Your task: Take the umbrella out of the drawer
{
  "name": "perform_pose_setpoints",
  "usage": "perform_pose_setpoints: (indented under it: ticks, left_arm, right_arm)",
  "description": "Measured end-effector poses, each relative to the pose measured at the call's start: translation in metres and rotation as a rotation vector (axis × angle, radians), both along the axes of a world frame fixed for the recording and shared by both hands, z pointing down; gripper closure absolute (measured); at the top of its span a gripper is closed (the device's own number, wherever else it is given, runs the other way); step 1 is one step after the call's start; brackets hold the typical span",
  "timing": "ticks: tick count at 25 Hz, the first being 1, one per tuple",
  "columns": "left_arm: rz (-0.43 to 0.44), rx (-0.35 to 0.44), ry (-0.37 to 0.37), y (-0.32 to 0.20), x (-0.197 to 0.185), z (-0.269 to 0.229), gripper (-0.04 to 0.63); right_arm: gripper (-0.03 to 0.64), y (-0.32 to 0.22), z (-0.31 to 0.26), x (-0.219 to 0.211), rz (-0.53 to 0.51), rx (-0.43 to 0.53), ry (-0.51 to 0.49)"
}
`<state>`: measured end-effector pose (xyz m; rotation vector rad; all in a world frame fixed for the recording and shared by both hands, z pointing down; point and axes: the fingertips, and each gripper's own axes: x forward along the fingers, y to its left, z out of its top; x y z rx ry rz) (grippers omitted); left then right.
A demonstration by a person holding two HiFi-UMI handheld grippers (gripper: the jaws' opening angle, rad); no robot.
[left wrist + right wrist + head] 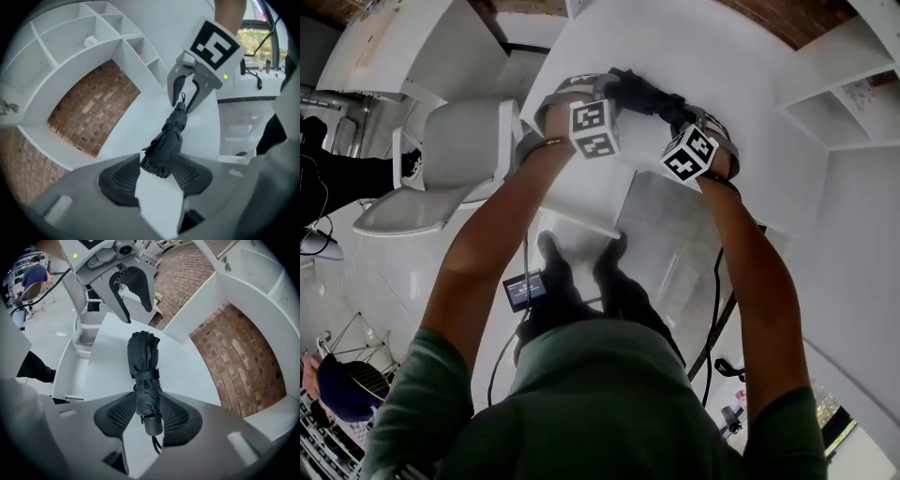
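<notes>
A black folded umbrella [645, 94] lies lengthwise between my two grippers over the white table [694, 42]. In the left gripper view its canopy end [161, 157] sits between the pads, and the fabric reaches both of them. My left gripper [159, 174] is closed on that end. It also shows in the right gripper view, left gripper [139, 316], just past the umbrella's far end. My right gripper [149, 414] is shut on the handle end of the umbrella [143, 364], and the wrist strap hangs below it. The right gripper [186, 101] grips the far tip.
An open white drawer [79, 341] sticks out from the table's near side. A white chair [455, 164] stands to the left. White shelves [79, 42] and a brick wall [239, 348] back the table. A seated person [32, 269] is far off.
</notes>
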<state>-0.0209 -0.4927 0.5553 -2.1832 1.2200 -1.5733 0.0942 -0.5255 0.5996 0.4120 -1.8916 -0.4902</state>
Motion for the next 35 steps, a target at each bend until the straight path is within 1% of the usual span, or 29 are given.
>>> perform_pose_setpoints:
  ticks: [5, 11, 15, 19, 22, 24, 26, 29, 32, 35]
  left_arm:
    - [-0.024, 0.056, 0.037, 0.017, -0.016, -0.039, 0.413]
    - [-0.033, 0.122, 0.083, 0.044, -0.032, -0.088, 0.425]
    - [-0.064, 0.161, 0.165, 0.067, -0.042, -0.125, 0.430]
    - [-0.087, 0.229, 0.260, 0.080, -0.047, -0.175, 0.447]
    - [-0.097, 0.283, 0.332, 0.098, -0.049, -0.212, 0.468]
    - [-0.106, 0.321, 0.389, 0.114, -0.052, -0.237, 0.482]
    - [-0.110, 0.360, 0.456, 0.132, -0.054, -0.262, 0.504]
    - [-0.105, 0.408, 0.557, 0.164, -0.058, -0.297, 0.527]
    - [-0.096, 0.451, 0.646, 0.196, -0.063, -0.330, 0.554]
    - [-0.098, 0.515, 0.731, 0.226, -0.074, -0.361, 0.586]
  right_arm:
    - [0.451, 0.016, -0.012, 0.002, 0.002, 0.003, -0.016]
    - [0.445, 0.030, -0.025, 0.009, 0.063, -0.013, -0.049]
    - [0.443, 0.044, -0.050, 0.014, 0.094, -0.008, -0.099]
    - [0.445, 0.046, -0.093, 0.016, 0.128, 0.025, -0.188]
    - [0.445, 0.056, -0.136, 0.014, 0.154, 0.056, -0.290]
    - [0.459, 0.069, -0.171, 0.010, 0.163, 0.078, -0.379]
    - [0.485, 0.089, -0.211, 0.004, 0.161, 0.092, -0.479]
    - [0.544, 0.126, -0.271, -0.007, 0.142, 0.102, -0.634]
    - [0.607, 0.165, -0.321, -0.017, 0.117, 0.076, -0.797]
    - [0.611, 0.203, -0.357, -0.025, 0.092, -0.004, -0.941]
